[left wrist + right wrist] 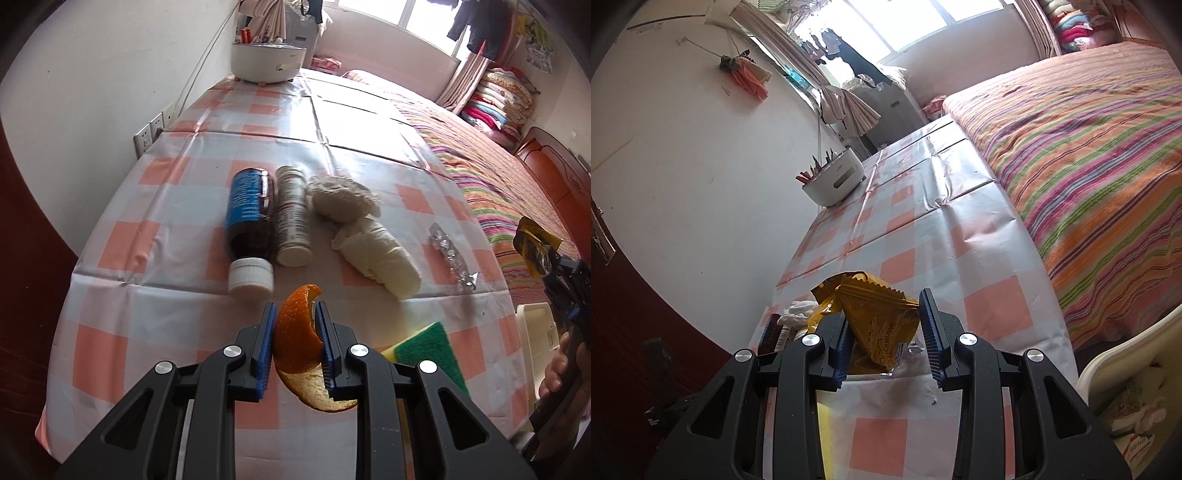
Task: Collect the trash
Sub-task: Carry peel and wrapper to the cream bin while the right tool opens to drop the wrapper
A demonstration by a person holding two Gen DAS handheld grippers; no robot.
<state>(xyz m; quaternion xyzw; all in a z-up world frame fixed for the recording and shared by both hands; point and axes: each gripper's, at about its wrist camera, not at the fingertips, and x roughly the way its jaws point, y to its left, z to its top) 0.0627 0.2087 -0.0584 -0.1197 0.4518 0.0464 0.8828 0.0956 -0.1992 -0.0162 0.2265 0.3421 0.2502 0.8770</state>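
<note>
My left gripper [295, 314] is shut on an orange peel [295, 339] and holds it above the checked tablecloth [166, 288]. Ahead of it lie a dark medicine bottle [249, 218] with a white cap, a white tube [291, 218], crumpled tissues [362, 229] and an empty foil blister strip [452, 258]. My right gripper [886, 321] holds a yellow snack wrapper [875, 317] between its fingers, which stand fairly wide apart. It also shows in the left wrist view [561, 273] at the right edge with the wrapper [532, 247].
A green and yellow sponge [428, 347] lies under my left gripper's right side. A white bin [1126, 398] with trash stands off the table's right edge. A white pot [267, 61] stands at the far end. A striped bed [1089, 147] runs along the right.
</note>
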